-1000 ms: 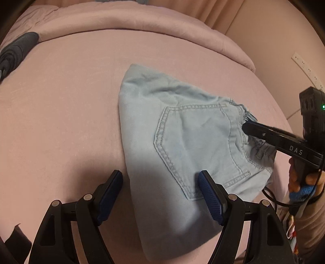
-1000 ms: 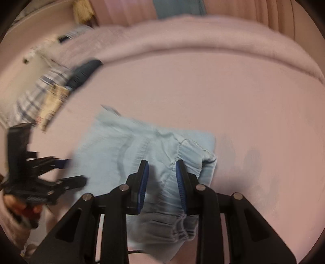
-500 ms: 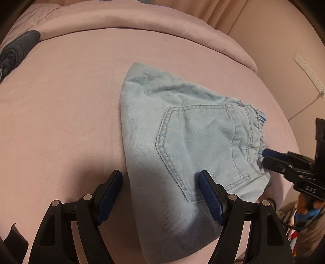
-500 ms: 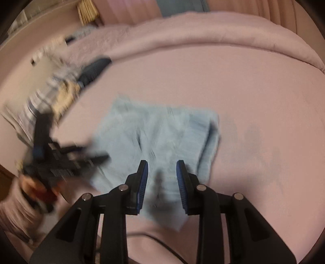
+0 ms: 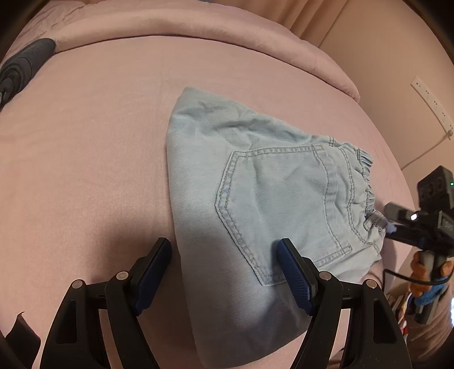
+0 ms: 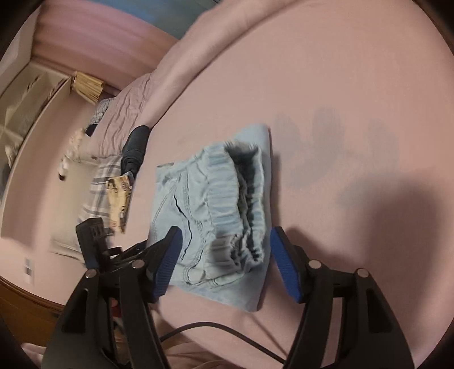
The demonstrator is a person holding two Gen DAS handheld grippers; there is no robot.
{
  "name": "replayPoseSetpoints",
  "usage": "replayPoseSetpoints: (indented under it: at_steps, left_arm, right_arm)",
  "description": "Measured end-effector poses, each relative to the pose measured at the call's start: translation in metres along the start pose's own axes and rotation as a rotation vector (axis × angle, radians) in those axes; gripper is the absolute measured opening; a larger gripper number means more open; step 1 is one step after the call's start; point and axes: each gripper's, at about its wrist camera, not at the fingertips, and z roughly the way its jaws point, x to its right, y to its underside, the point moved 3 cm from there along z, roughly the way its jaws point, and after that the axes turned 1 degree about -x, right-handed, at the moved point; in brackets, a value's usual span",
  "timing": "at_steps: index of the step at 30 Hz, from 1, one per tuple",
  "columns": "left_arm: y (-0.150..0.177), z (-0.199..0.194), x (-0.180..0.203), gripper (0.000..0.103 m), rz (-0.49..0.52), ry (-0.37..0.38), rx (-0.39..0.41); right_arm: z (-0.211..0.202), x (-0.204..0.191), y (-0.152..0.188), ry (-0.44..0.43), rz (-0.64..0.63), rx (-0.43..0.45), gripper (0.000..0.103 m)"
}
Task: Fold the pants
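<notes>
Light blue denim pants point(image 5: 269, 204) lie folded on the pink bed point(image 5: 85, 170), back pocket up and elastic waistband toward the right. My left gripper point(image 5: 224, 275) hovers open over the fold's near left edge, and nothing presses on its blue pads. My right gripper point(image 5: 393, 222) sits at the waistband end. In the right wrist view the right gripper point(image 6: 225, 264) has its jaws opening. The gathered waistband point(image 6: 235, 215) lies between and beyond its fingers, and the pads do not touch it. The left gripper's black body point(image 6: 93, 244) shows at the left there.
A rolled pink duvet point(image 5: 198, 25) runs along the bed's far side. A dark grey object point(image 5: 22, 65) lies at the far left, beside plaid fabric point(image 6: 96, 193). A power strip point(image 5: 431, 102) hangs on the right wall. A black cable point(image 6: 212, 335) trails below the right gripper.
The right gripper drew back from on top of the waistband to the pants' right end, rolled, and its jaws widened. The left gripper and the pants stayed put.
</notes>
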Motion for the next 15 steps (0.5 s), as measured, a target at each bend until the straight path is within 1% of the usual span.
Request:
replayPoseSetpoints:
  at_steps: [4,10,15]
  left_arm:
    - [0.001,-0.002,-0.001,0.076,0.0,0.002,0.0]
    - [-0.001,0.0,-0.002,0.077,0.0,0.007,0.004]
    - [-0.001,0.002,-0.002,0.077,0.002,0.01,0.009]
  right_arm:
    - [0.014,0.004,0.004,0.021,-0.004,-0.049,0.067]
    - [0.029,-0.007,-0.002,0.065,-0.063,-0.086,0.066]
    - [0.032,-0.005,-0.005,0.046,-0.039,-0.097,0.066]
